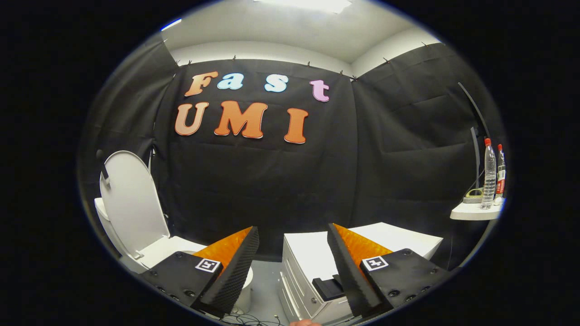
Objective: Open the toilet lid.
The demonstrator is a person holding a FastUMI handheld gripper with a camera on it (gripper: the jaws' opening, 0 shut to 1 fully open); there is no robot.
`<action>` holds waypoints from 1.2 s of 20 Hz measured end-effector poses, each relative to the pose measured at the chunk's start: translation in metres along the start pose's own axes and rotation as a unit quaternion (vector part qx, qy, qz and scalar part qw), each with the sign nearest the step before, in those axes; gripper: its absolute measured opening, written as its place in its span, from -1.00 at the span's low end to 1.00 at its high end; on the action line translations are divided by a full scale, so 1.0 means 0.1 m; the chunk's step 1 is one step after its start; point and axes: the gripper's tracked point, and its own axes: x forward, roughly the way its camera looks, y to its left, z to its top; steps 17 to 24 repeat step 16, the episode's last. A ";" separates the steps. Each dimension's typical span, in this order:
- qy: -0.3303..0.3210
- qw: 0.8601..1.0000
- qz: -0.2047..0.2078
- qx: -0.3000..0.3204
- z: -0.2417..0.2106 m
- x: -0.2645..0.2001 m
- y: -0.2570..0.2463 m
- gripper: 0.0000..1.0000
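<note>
My gripper hangs clear of the fixtures in the booth, its two fingers spread wide apart with nothing between them. Off past my left finger, the smooth white oval plastic toilet lid stands upright, leaning back toward the black cloth wall, with the white toilet bowl below it partly hidden behind that finger. As the lid stands, I judge the opening itself to be done: the lid is raised and resting back, and my tool is apart from it, touching nothing. What remains, as I read it, is little more than keeping the gripper away so that neither finger catches the lid's edge and tips it forward; if the lid is not fully settled against its stop, the next move would call for swinging the tool left and nudging the lid's upper rim gently backward.

Just ahead, between and beyond the fingers, sits a low white cabinet with drawers, a small black block on its near corner. Well off past my right finger, a white shelf carries a clear plastic bottle with a red cap.
</note>
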 end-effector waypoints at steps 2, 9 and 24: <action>-0.001 1.000 -0.001 0.000 0.00 0.00 0.00 0.95; 0.002 1.000 -0.002 0.000 0.00 0.04 -0.07 0.95; 0.003 1.000 -0.002 -0.001 0.00 0.05 -0.10 0.95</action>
